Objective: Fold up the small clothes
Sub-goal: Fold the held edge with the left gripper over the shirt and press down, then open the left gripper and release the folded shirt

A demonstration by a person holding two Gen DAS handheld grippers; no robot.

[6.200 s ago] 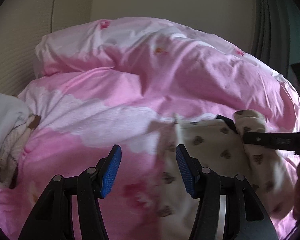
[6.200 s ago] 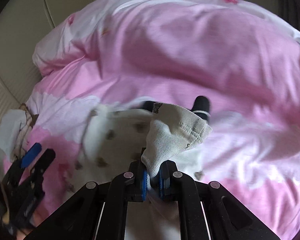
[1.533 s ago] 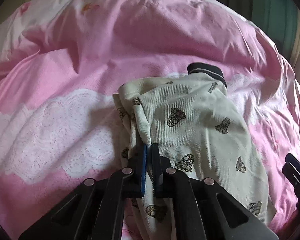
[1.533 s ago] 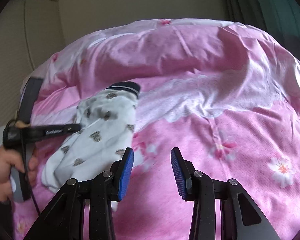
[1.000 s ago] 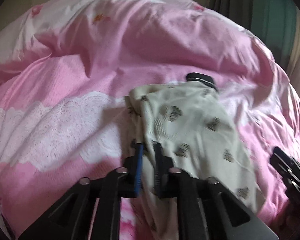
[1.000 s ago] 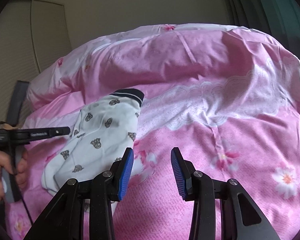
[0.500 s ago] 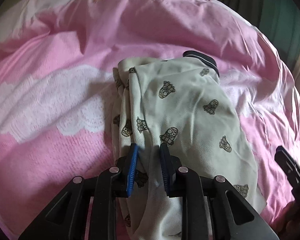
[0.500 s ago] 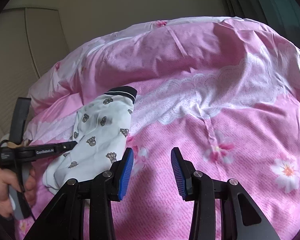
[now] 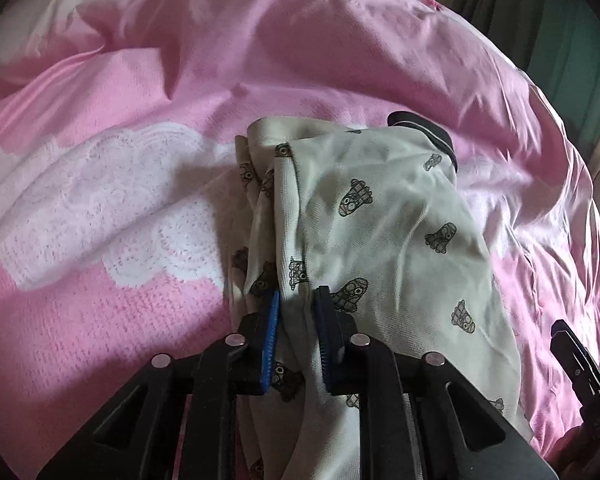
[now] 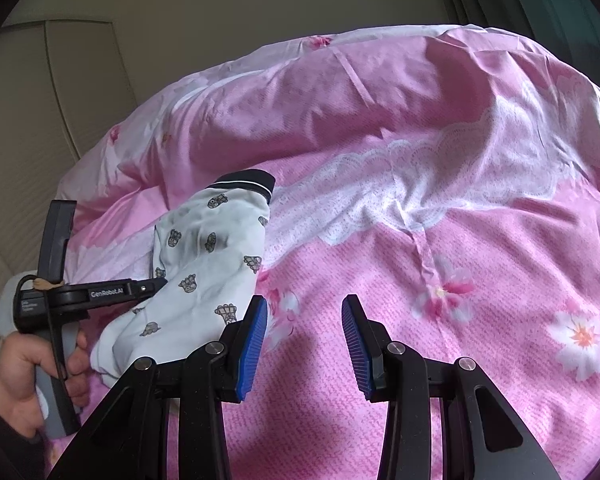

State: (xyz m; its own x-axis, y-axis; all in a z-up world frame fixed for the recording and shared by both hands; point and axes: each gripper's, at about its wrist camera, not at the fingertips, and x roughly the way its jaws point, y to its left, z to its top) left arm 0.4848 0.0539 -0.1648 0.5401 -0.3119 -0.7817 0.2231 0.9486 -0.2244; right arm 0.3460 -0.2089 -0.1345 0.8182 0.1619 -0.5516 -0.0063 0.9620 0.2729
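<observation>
Garment on quilt | left gripper closing on bunched edge | right gripper half-open, empty | risk: layers slip, fold skews

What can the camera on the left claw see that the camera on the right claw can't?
Only the left wrist view shows the left claw from behind, its jaws closing on a bunched fold of the little printed garment. It also shows the layers stacked along the garment's left edge.

Only the right wrist view shows the right claw, open over bare bedding with nothing between its jaws, the person's hand gripping the left tool's handle, the flower prints and the beige wall.

Both show the garment, its dark striped cuff and the pink quilt.
</observation>
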